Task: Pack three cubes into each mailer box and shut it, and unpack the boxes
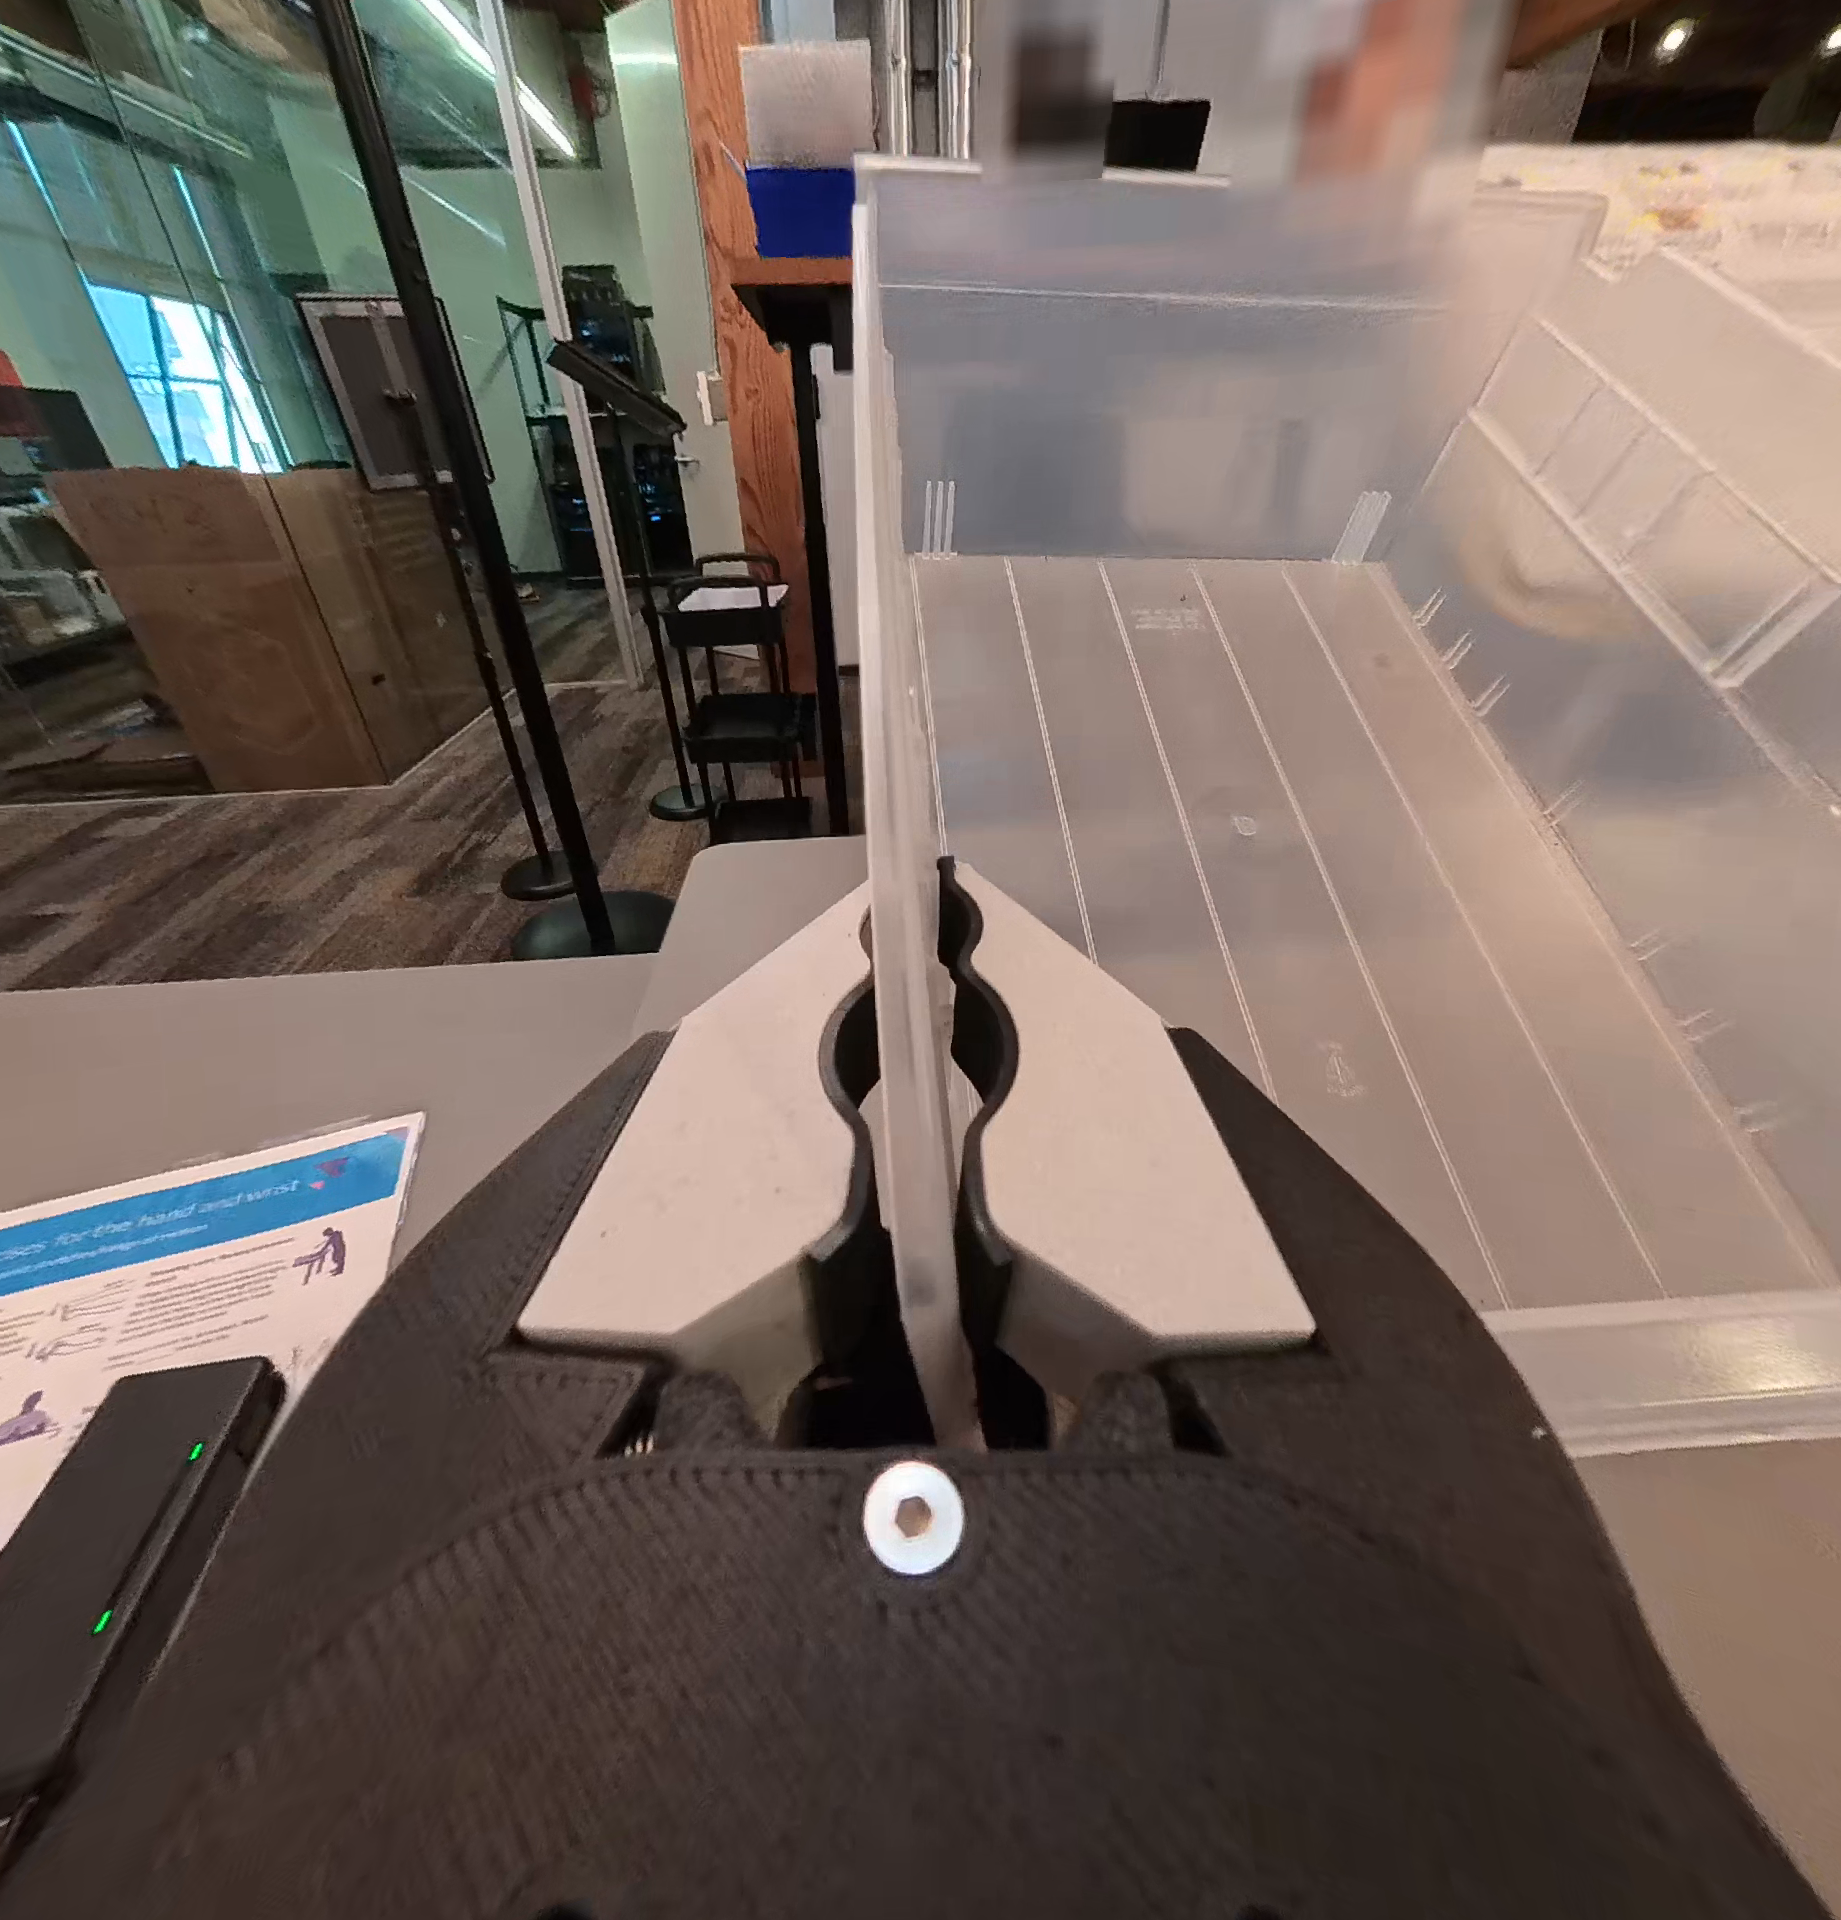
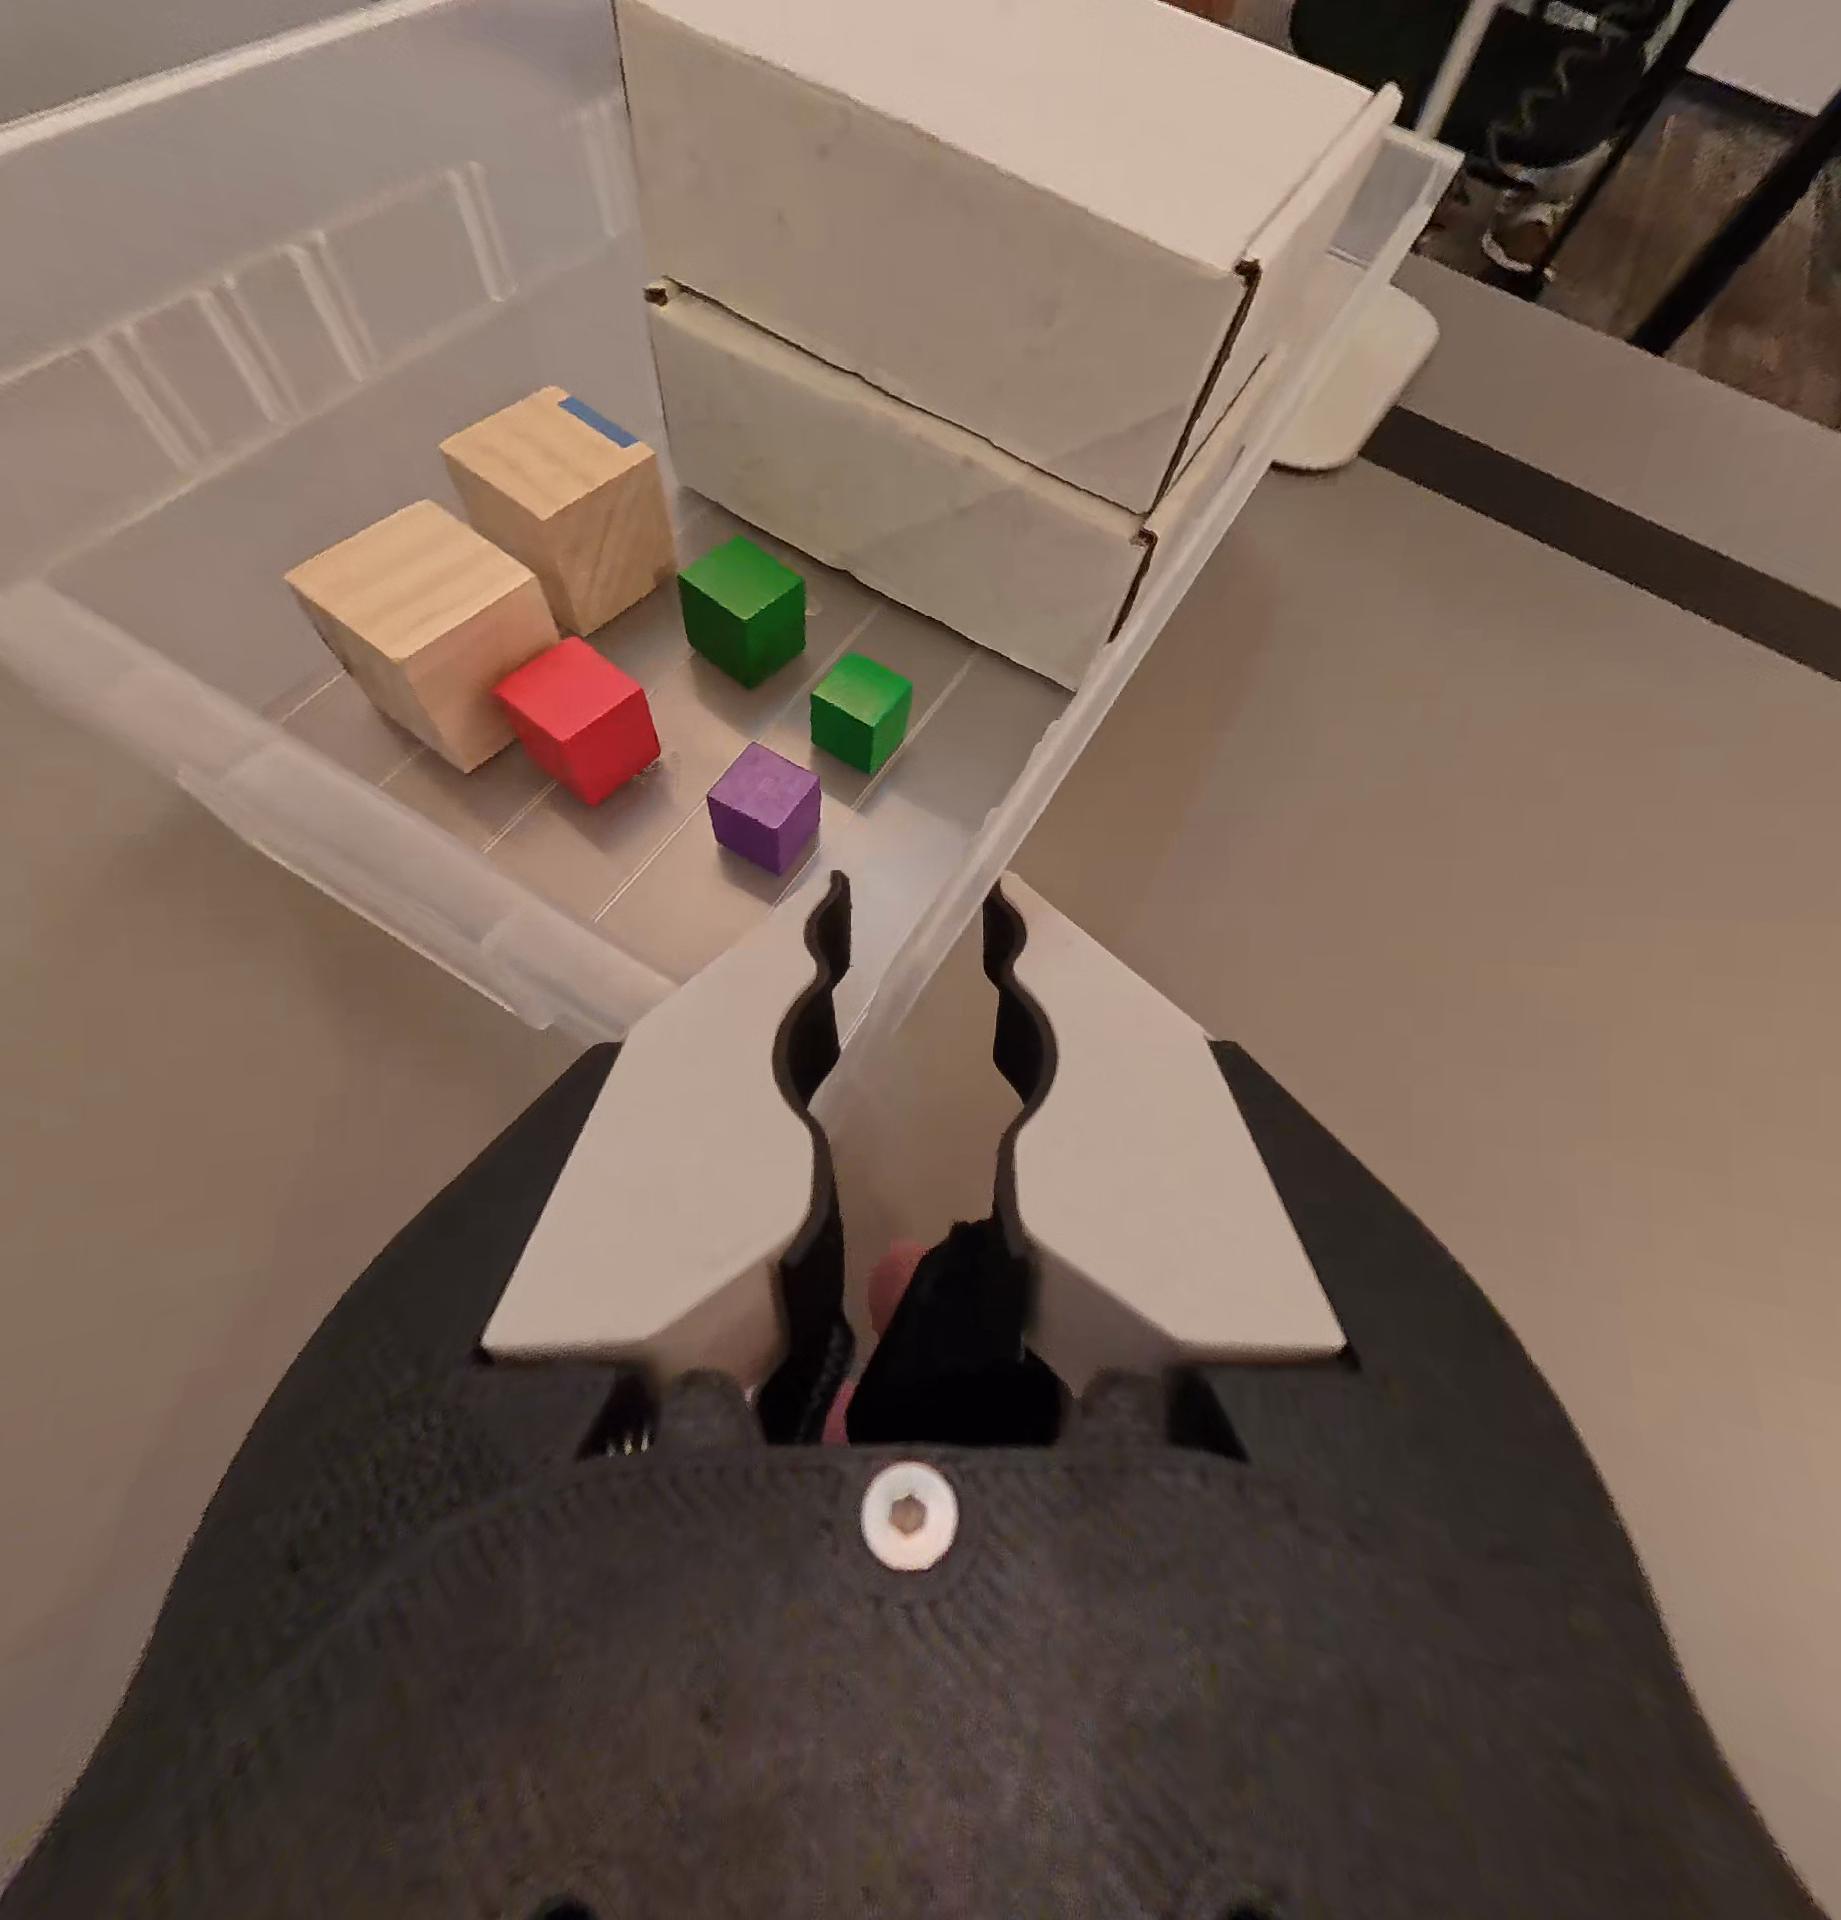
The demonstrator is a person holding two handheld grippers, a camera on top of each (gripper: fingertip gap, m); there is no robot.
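Note:
In the right wrist view a clear plastic bin (image 2: 220, 343) holds two shut white mailer boxes, one (image 2: 895, 208) stacked on the other (image 2: 874, 488), at its far right. Beside them lie two big wooden cubes (image 2: 563, 509) (image 2: 417, 623), a red cube (image 2: 578, 717), two green cubes (image 2: 741, 608) (image 2: 861, 712) and a purple cube (image 2: 763, 808). My right gripper (image 2: 916, 894) is open, its fingers either side of the bin's right wall. My left gripper (image 1: 911, 894) is shut on a clear bin wall (image 1: 895, 623); no cubes show in that view.
A leaflet (image 1: 168, 1247) and a black device with green lights (image 1: 95, 1558) lie on the grey table (image 1: 272, 1039) left of my left gripper. Black poles and a cart (image 1: 734, 686) stand beyond the table. A white stand base (image 2: 1352, 384) sits behind the bin.

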